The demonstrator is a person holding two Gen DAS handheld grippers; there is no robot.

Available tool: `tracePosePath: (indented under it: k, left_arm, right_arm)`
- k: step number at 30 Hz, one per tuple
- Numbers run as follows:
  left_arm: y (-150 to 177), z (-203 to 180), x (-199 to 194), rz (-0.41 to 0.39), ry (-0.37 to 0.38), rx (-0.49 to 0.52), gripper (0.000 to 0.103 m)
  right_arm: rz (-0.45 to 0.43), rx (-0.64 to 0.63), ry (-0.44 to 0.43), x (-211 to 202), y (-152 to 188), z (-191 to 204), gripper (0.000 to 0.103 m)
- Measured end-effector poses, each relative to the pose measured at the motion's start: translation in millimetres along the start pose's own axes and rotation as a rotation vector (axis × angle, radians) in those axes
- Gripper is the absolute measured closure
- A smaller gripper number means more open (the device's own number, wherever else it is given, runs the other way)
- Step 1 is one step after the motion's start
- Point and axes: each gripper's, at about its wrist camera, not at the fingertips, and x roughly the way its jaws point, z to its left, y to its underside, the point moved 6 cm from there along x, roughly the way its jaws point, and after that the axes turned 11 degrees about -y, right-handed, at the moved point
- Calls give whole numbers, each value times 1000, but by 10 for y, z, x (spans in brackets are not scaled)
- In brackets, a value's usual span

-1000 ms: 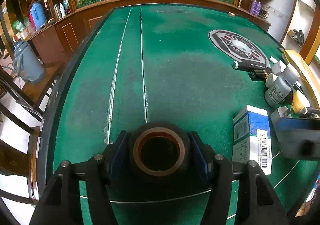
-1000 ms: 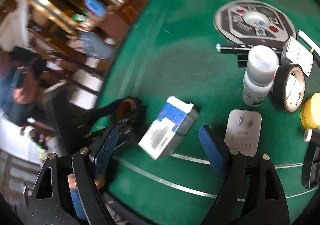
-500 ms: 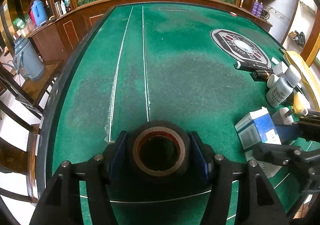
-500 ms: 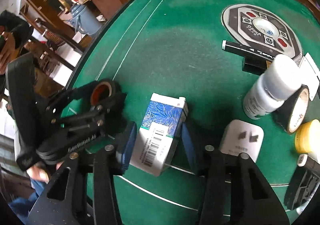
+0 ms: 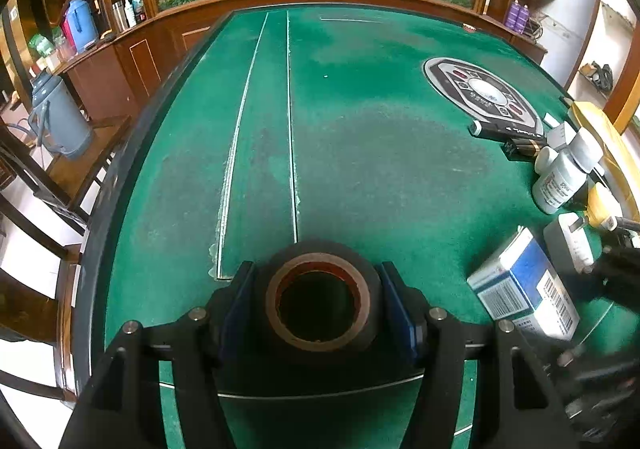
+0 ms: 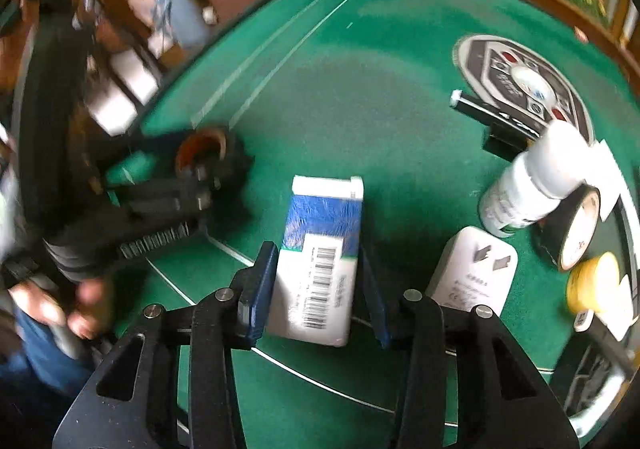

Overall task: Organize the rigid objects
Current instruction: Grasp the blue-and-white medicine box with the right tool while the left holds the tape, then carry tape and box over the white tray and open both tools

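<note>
We have the left gripper (image 5: 318, 303) clamped on a black tape roll (image 5: 318, 301), its blue pads pressed against both sides of the roll, at the near edge of the green felt table (image 5: 360, 153). In the right wrist view this gripper (image 6: 200, 165) and its roll (image 6: 202, 151) sit at the left, well apart from the other items.

Our right gripper (image 6: 320, 281) is closed on the blue and white box (image 6: 324, 249); the left pad touches its side and the right pad sits at its other edge, with the barcode face turned up. In the left wrist view the box (image 5: 524, 285) appears at the near right, tilted.

Just right of the box lies a white plug adapter (image 6: 474, 269), flat on the felt. Farther right stand a white bottle (image 6: 528, 181), a second black tape roll (image 6: 572, 227) on its edge touching the bottle, and a yellow lid (image 6: 592, 281). Beyond them a black marker (image 6: 492, 111) lies beside a round dark panel (image 6: 520, 81) set in the table.
</note>
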Motion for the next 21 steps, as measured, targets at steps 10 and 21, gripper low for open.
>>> tracePosePath:
  k: [10, 21]
  left_arm:
    - [-4, -28, -121, -29, 20, -11, 41]
    - [-293, -672, -640, -106, 150, 73, 41]
  right_arm:
    - [-191, 15, -108, -312, 38, -125, 69]
    - [-358, 93, -163, -922, 254, -440, 69]
